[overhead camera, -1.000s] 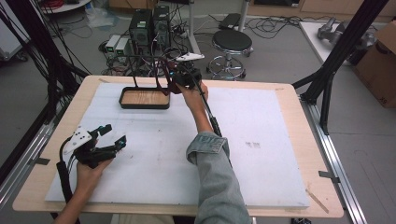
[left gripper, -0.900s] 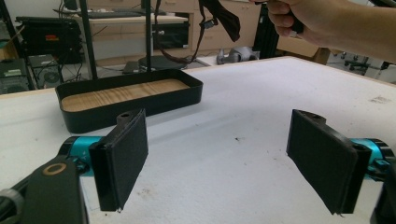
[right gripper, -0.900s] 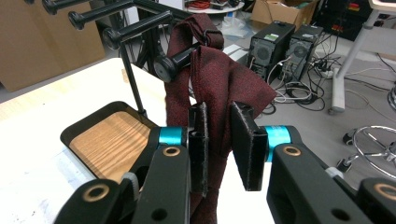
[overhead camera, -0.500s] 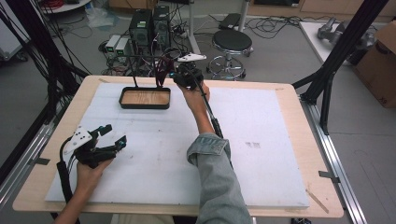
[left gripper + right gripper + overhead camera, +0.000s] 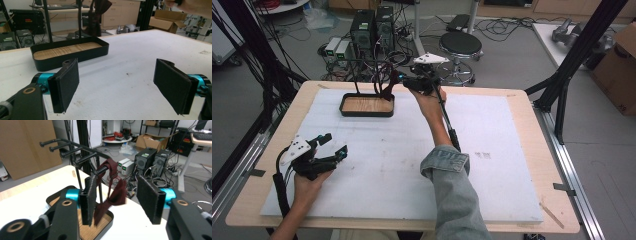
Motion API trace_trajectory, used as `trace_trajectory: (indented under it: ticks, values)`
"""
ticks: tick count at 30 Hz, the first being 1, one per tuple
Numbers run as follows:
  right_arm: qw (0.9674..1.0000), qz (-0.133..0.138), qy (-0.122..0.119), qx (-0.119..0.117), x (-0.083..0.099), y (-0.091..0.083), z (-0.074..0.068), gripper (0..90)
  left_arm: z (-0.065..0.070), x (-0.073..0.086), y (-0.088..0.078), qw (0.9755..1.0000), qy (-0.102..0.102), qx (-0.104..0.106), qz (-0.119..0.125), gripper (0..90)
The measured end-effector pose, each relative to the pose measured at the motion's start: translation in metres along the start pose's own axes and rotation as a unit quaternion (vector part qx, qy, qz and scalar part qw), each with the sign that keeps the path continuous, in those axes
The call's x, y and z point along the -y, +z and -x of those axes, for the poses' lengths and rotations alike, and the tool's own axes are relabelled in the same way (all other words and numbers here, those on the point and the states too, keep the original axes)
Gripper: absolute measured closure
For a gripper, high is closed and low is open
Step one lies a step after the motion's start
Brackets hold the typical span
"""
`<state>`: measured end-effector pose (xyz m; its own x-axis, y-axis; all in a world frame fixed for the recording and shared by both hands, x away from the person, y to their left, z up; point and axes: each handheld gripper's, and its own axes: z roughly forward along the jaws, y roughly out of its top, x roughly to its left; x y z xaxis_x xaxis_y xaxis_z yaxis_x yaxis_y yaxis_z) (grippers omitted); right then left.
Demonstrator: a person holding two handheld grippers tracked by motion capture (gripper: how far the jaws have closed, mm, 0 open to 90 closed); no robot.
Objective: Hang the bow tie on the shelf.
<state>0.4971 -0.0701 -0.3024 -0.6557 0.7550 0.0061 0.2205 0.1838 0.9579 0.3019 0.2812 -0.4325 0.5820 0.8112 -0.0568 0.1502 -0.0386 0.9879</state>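
On the rack (image 5: 75,150), dark-red bow tie (image 5: 112,192)

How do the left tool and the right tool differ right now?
The left tool sits low over the white table cover, jaws wide apart with nothing between them. The right tool is raised at the rack, its jaws just opening off the dark red bow tie hanging there. Both have black pads.

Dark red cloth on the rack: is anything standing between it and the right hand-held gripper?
Nothing visible does. The dark red cloth hangs over a rack arm directly before the right hand-held gripper, whose jaws stand open, just opened, above the black tray.
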Motion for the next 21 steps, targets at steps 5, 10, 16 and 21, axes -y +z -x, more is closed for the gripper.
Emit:
trace_trajectory:
  ticks: [5,10,16,21]
  values:
    - [0.9999,0.013,-0.004,-0.004,-0.007,-0.027,0.009,40.1,0.000,0.000,0.001,1.0000,0.000,-0.002,0.002,20.9]
    - [0.9998,0.018,-0.003,-0.010,-0.013,-0.047,0.012,38.3,0.000,0.000,0.001,1.0000,0.003,-0.003,0.001,20.9]
    - [0.9990,0.042,-0.016,-0.001,-0.015,-0.087,0.012,35.6,0.002,0.000,0.002,1.0000,0.005,-0.002,0.000,20.9]
    - [0.9984,0.052,-0.023,0.001,-0.014,-0.111,0.014,33.7,0.003,0.000,0.003,1.0000,0.007,-0.002,-0.001,20.9]
